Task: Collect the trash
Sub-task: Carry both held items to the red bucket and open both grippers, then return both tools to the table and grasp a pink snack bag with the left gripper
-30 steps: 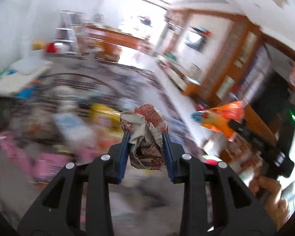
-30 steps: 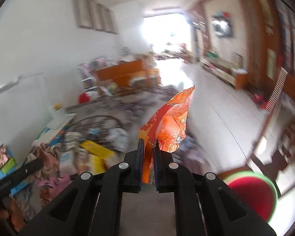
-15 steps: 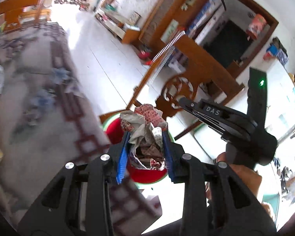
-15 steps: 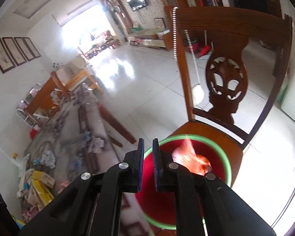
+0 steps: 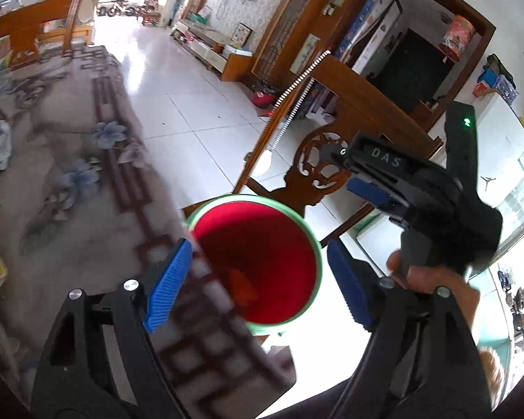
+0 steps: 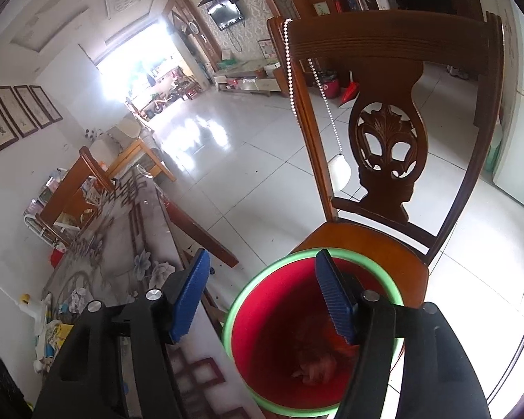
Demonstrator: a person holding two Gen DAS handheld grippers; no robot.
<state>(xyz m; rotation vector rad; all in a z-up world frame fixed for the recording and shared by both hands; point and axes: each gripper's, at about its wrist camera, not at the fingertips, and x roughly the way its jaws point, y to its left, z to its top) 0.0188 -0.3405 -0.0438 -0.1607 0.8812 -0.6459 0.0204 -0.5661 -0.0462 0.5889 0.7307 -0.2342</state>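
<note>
Change since earlier frames: both grippers swung away from the littered bench to the bin (image 5: 255,262) on the chair (image 6: 377,241); the crumpled wrapper has left the left gripper (image 5: 258,282) and the orange packet has left the right gripper (image 6: 262,300).
Left jaws: have just been opening; now wide apart, nothing between them.
Right jaws: have just been opening; now apart, nothing between them.
Trash location: orange packet (image 5: 242,284) lies low inside the bin; a crumpled pale piece (image 6: 314,366), likely the wrapper, lies at the bottom.
Bin position: on the chair seat, just right of the bench (image 5: 87,181) edge, directly under both grippers.
Done, by judgement: this pair of items is dropped in; the bin is far from full.
Left to do, by judgement: more litter (image 6: 57,317) lies on the far left end of the bench, so further trips look necessary.
Left view only: the right gripper (image 5: 363,188) from outside, held in a hand (image 5: 426,276) over the far right rim, with a green light on its body; the bench corner overlapping the near left rim.
Right view only: the bin floor with the crumpled piece; the full chair back with a bead chain (image 6: 290,70) hung on it; the far bench litter.
Not shown: how much trash is on the bench near the person.
</note>
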